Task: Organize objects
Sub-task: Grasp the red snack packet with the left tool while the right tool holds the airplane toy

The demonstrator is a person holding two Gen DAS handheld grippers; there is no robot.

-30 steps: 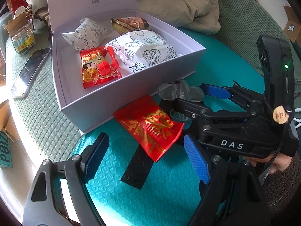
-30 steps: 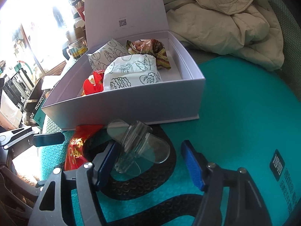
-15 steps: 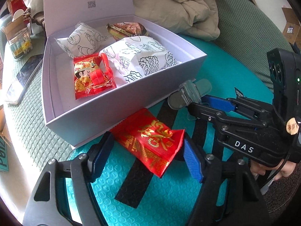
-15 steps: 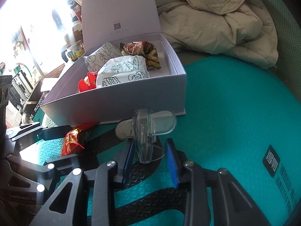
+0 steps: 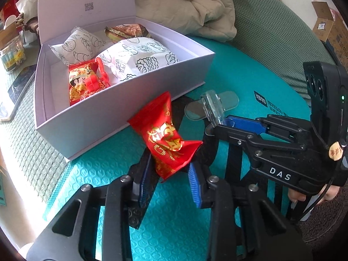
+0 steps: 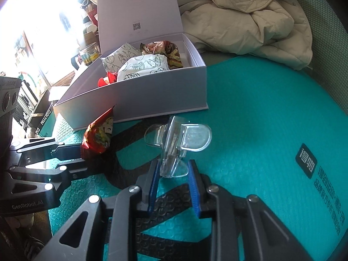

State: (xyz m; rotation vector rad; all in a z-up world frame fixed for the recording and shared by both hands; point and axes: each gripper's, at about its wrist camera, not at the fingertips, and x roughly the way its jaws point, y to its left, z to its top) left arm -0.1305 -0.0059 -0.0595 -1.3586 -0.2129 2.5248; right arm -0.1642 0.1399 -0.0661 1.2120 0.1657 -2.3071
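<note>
My left gripper (image 5: 168, 181) is clenched on the light, crinkly red snack packet (image 5: 166, 137) beside the open white box (image 5: 91, 119), while my right gripper (image 6: 173, 184) pinches the stiff, slippery clear plastic clip (image 6: 178, 143) at its lower end above the teal mat (image 6: 261, 108).

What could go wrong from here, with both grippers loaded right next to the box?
1. The left gripper pinches only the lower end of the red snack packet; the crinkly film may slip out on the lift.
2. The right gripper holds the clear plastic clip by its narrow end; smooth plastic could twist or pop free.
3. Both loads sit close to the white box front wall and each other; they may collide going in.
</note>
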